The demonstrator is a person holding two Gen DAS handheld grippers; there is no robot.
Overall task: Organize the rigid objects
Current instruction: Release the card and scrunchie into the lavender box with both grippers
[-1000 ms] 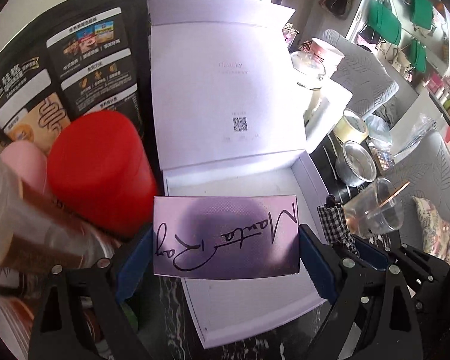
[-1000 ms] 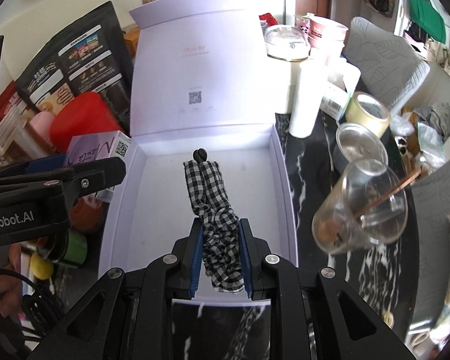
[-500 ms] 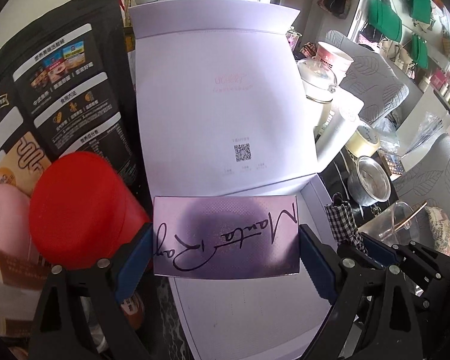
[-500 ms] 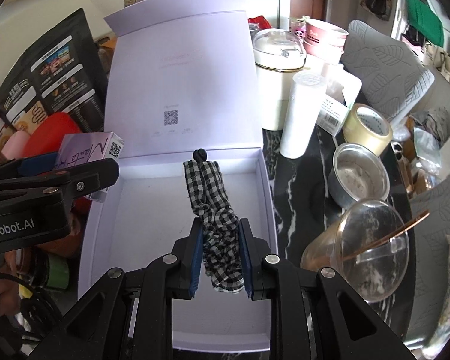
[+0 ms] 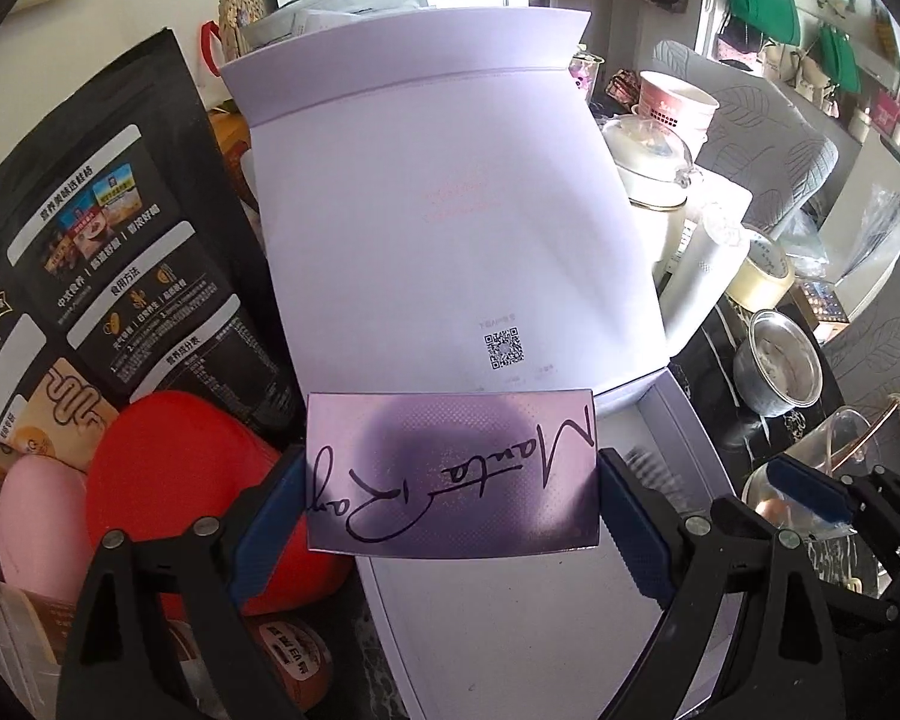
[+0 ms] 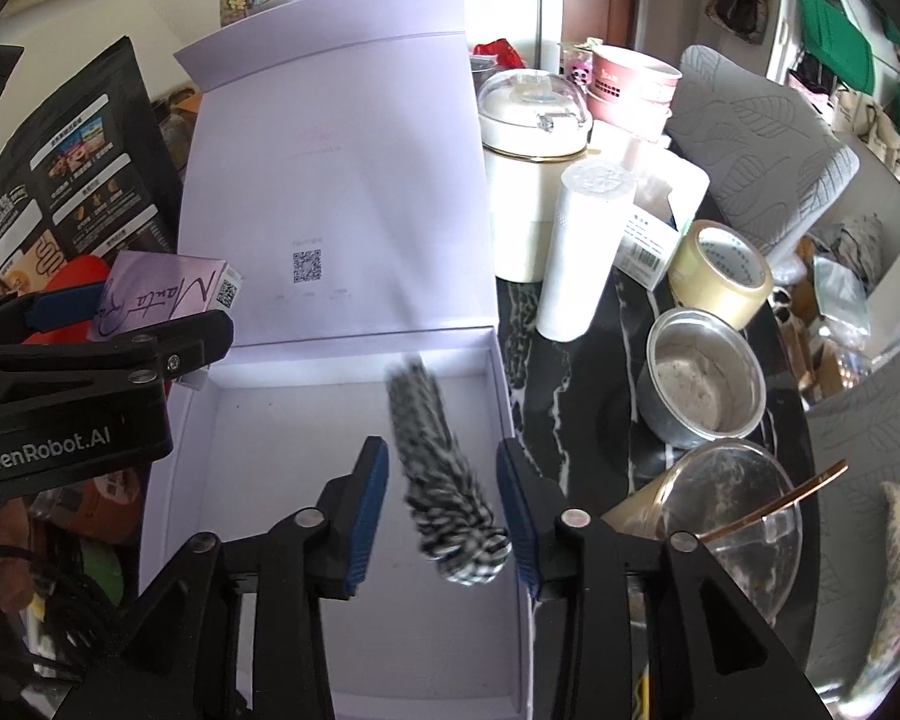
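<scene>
An open lavender gift box lies on the dark marble table, its tray (image 6: pixel 258 480) below me and its lid (image 6: pixel 342 180) standing upright behind. My right gripper (image 6: pixel 444 468) hangs over the tray with its jaws opening. A black-and-white checkered bundle (image 6: pixel 438 468) sits blurred and tilted between the pads, and neither pad presses on it. My left gripper (image 5: pixel 450 516) is shut on a small purple "Manta Ray" carton (image 5: pixel 450 474), held at the tray's rear left corner. The carton (image 6: pixel 156 294) also shows at the left of the right wrist view.
A black food pouch (image 5: pixel 90 276), a red canister (image 5: pixel 192 480) and a pink object (image 5: pixel 36 516) crowd the left. Right of the box stand a white roll (image 6: pixel 582 252), a tape roll (image 6: pixel 720 276), a metal bowl (image 6: pixel 702 384) and a tipped glass cup (image 6: pixel 726 516).
The right jaws have parted and the checkered bundle has come loose and tilted right. Both grippers have moved toward the upright lid, and the left still holds the carton.
</scene>
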